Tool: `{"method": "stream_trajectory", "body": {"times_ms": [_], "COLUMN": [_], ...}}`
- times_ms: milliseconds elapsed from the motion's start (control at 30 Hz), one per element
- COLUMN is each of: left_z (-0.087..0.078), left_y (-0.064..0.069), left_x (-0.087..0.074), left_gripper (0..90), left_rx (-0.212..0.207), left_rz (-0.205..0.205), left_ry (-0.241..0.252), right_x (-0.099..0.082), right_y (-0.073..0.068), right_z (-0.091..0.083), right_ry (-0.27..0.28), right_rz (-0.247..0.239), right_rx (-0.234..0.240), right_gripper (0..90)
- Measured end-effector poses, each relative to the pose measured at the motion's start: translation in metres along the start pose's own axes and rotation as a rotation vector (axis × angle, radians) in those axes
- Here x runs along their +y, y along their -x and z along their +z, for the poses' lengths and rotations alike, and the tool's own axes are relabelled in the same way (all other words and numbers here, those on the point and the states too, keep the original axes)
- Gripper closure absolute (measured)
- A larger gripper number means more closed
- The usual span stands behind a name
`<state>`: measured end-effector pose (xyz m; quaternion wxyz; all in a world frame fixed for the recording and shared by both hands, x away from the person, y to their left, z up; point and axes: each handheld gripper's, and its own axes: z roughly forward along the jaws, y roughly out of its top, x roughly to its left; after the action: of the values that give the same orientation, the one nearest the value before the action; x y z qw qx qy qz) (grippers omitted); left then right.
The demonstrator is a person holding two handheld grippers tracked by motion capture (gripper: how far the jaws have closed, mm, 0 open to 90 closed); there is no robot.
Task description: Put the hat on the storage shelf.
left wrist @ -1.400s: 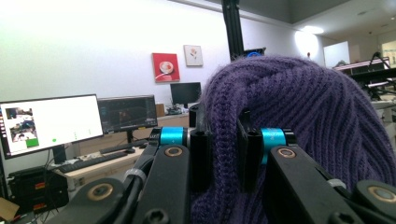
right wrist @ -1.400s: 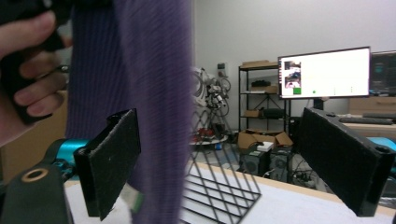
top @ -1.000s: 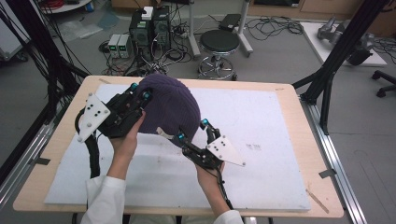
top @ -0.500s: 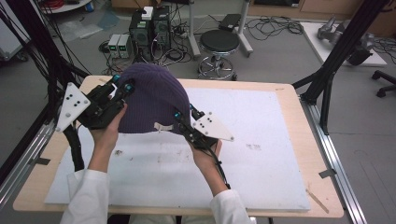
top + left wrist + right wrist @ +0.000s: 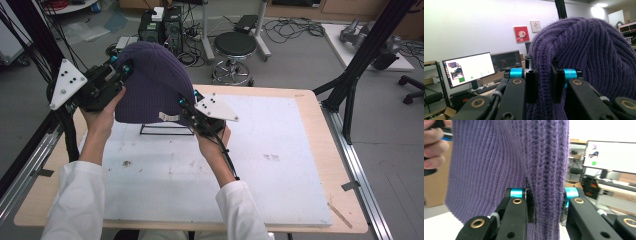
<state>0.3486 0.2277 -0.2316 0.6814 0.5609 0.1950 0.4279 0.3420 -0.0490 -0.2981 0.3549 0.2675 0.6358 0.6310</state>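
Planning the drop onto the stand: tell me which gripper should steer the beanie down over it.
Right, probably. The right gripper pinches the purple beanie at its rim, just above the black wire stand. The left gripper is clamped on the knit higher up, farther from the stand.

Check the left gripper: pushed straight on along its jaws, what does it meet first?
The purple knit beanie. The left gripper is already shut on a fold of its ribbed fabric, so the hat's bulk lies directly ahead; the monitors look far beyond, though depth is unclear.
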Motion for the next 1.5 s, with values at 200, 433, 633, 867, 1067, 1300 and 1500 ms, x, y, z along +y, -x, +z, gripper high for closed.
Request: {"method": "stream_trajectory", "body": {"times_ms": [200, 433, 633, 867, 1067, 1300, 1500], "left_z": [0.010, 0.026, 0.038, 0.053, 0.055, 0.049, 0.043], "left_y": [-0.012, -0.030, -0.041, -0.044, -0.045, -0.042, -0.039], "left_x": [0.003, 0.007, -0.005, -0.015, -0.022, -0.035, -0.045], "left_gripper": [79.5, 79.4, 79.4, 79.3, 79.0, 78.5, 78.5], "left_rx": [0.030, 0.076, 0.111, 0.116, 0.111, 0.109, 0.109], "left_rz": [-0.006, 0.033, 0.029, 0.086, 0.083, 0.050, 0.032], "left_ry": [0.008, 0.014, 0.025, -0.011, -0.040, -0.060, -0.076], "right_x": [0.016, 0.032, 0.036, 0.023, 0.017, 0.005, -0.003], "right_y": [0.001, 0.002, 0.006, 0.014, 0.014, 0.010, 0.009], "right_z": [0.021, 0.038, 0.057, 0.074, 0.077, 0.077, 0.074], "right_ry": [0.007, -0.014, -0.024, -0.050, -0.088, -0.126, -0.151], "right_rz": [-0.011, -0.033, -0.060, -0.034, 0.001, 0.007, 0.012], "right_rx": [-0.059, -0.091, -0.120, -0.177, -0.173, -0.167, -0.160], "right_gripper": [78.9, 79.1, 79.0, 78.9, 78.8, 78.7, 78.7]}}
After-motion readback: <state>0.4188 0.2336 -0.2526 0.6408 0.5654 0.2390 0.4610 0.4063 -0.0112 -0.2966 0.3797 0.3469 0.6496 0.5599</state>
